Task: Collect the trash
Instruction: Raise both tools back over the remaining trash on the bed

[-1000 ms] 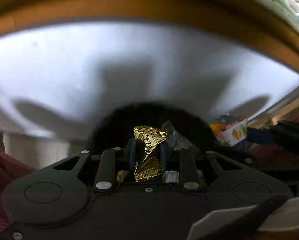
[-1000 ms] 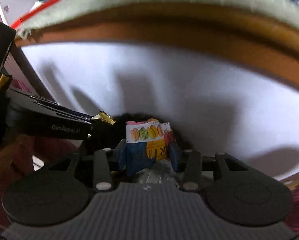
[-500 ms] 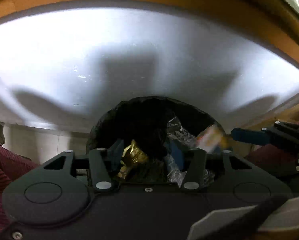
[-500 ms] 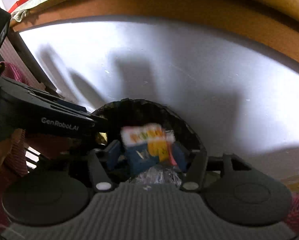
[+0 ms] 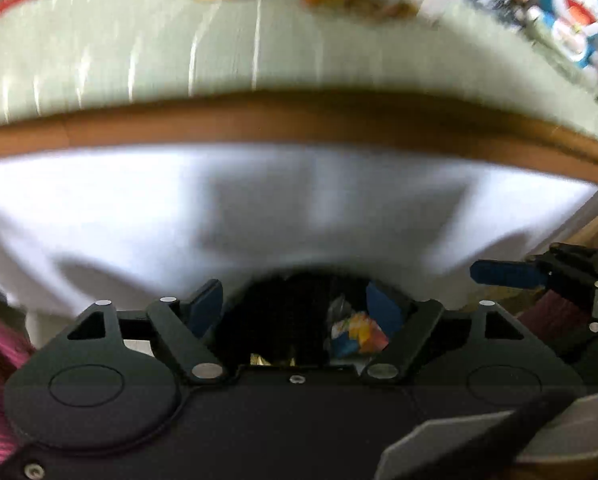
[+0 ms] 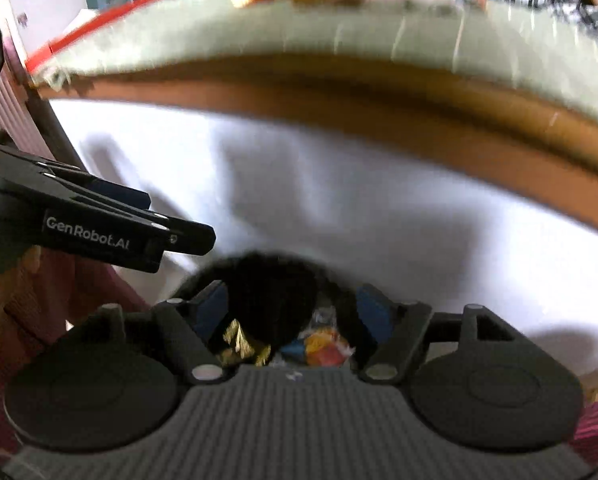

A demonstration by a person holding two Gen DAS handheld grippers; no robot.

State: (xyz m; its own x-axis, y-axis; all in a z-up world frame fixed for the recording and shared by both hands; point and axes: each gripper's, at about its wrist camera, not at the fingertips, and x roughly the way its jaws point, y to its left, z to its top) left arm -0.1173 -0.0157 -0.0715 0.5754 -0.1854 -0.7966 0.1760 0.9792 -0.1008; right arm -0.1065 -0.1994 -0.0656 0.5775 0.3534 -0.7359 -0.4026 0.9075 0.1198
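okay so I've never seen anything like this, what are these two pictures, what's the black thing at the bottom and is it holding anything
These are two fisheye views, each from a camera on a hand-held tool that a person carries, one in each hand. There is no robot arm.

The black shape along the bottom of each picture is the tool itself. In the left wrist view you see the left gripper, in the right wrist view the right gripper. On both, the jaws stand wide apart and hold nothing.

Below them sits a black trash bin with a gold foil wrapper and a colourful snack wrapper lying inside it.

Behind is a white panel under a table edge covered by a green cloth. Blurred colourful items lie on top, too smeared to name.
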